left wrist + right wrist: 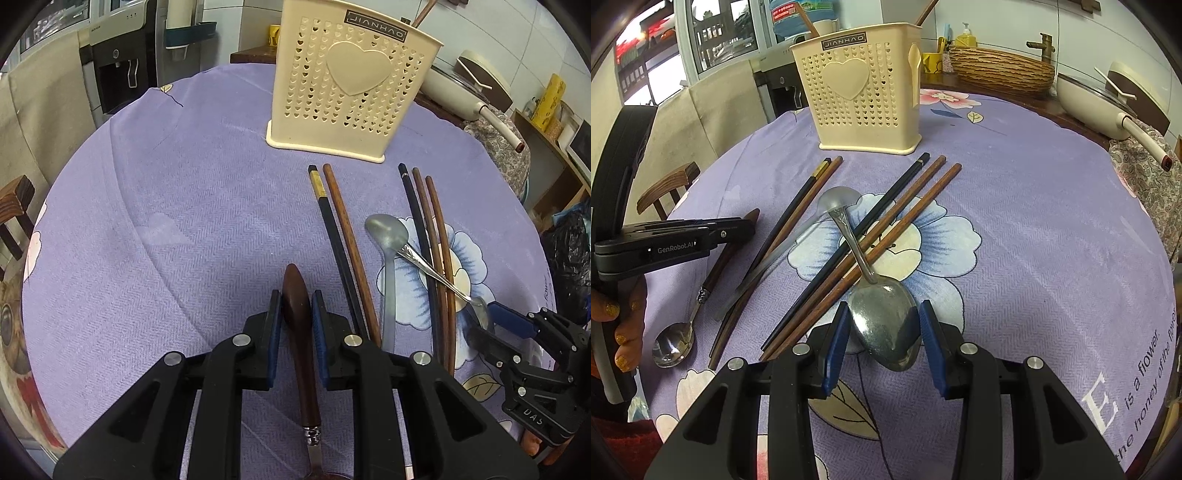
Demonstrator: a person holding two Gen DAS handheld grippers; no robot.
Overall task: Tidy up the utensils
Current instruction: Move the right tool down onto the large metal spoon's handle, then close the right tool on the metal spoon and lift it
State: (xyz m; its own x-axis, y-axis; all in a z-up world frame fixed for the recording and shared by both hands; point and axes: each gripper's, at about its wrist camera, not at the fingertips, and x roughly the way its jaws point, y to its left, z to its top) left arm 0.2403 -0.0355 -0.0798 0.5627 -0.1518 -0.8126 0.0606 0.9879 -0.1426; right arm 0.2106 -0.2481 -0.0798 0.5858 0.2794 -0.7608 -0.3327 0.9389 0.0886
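The left gripper [297, 301] is clamped on the dark wooden handle of a wooden-handled spoon [301, 339]; both blue pads bear on the handle sides, and the handle tip projects past the fingertips. In the right wrist view the steel bowl of this spoon lies on the purple tablecloth [166, 221], near the hand [626, 332] that carries the left gripper. To the right of this spoon lies a pair of chopsticks: one black chopstick with a gold band [332, 236] and, touching it, one brown chopstick [349, 243]. Next to the right is a grey spoon [388, 240], bowl toward the holder, handle toward the camera. Further right lies a group of three chopsticks [434, 251], one black and two brown, side by side on the blue flower print. A metal spoon [882, 325] lies across this group, its patterned handle resting on top of the three sticks. The right gripper [884, 314] has its jaws around the bowl of this metal spoon, one blue pad on each side; whether the pads press on the bowl cannot be told. The cream utensil holder [347, 85] stands upright at the far side of the cloth, beyond the chopstick ends, with utensil handles projecting from its top.
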